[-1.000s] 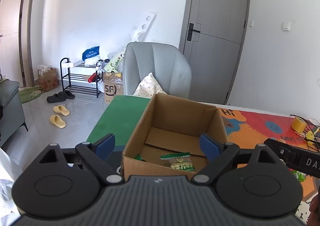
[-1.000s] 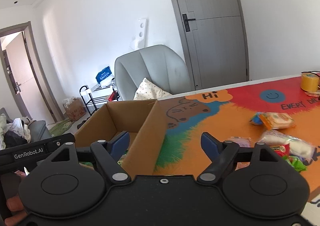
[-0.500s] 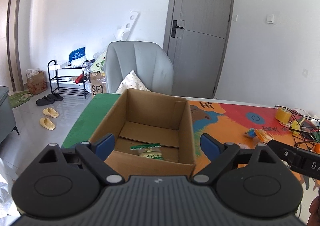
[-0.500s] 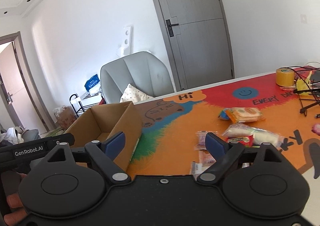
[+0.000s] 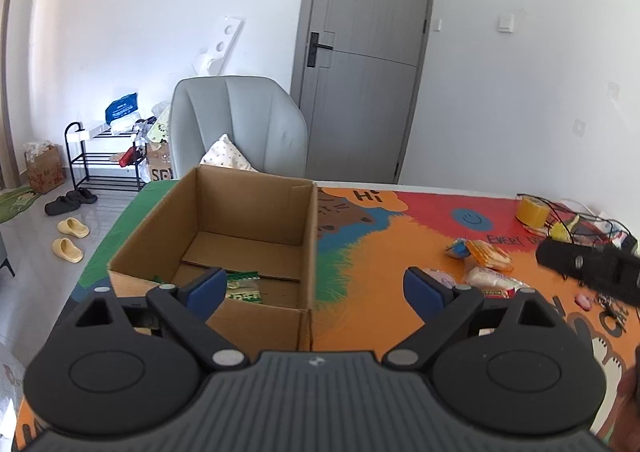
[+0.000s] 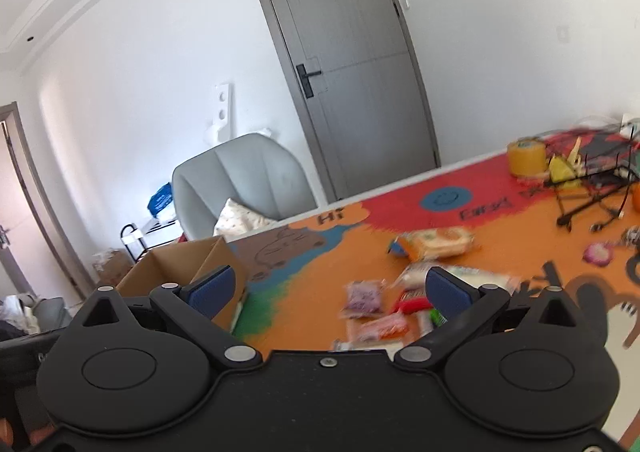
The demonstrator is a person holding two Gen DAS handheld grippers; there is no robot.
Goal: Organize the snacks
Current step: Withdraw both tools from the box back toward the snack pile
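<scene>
The left tongs [image 5: 316, 288] are standing wide apart with nothing between their blue pads, hanging above the near edge of an open cardboard box [image 5: 240, 228] that is sitting on the left part of the colourful tabletop [image 5: 380, 244]. A green snack packet [image 5: 242, 288] is lying flat on the bottom of the box, close to its near wall. The right tongs [image 6: 328, 290] are spreading their jaws wider at this moment, and nothing is gripped between them; they are pointing over a loose cluster of snacks on the orange part of the tabletop, well to the right of the box. In that cluster an orange packet [image 6: 434, 242] is lying farthest back, a white packet [image 5: 494, 280] is lying just in front of it, and a purple packet [image 6: 364, 296] and a pink packet [image 6: 384, 328] are lying nearer the tongs, all blurred in the right view. A roll of yellow tape [image 6: 526, 156] is standing beside a black wire rack [image 6: 596, 188] at the far right of the tabletop. A grey chair [image 5: 240, 124] is standing behind the box.
</scene>
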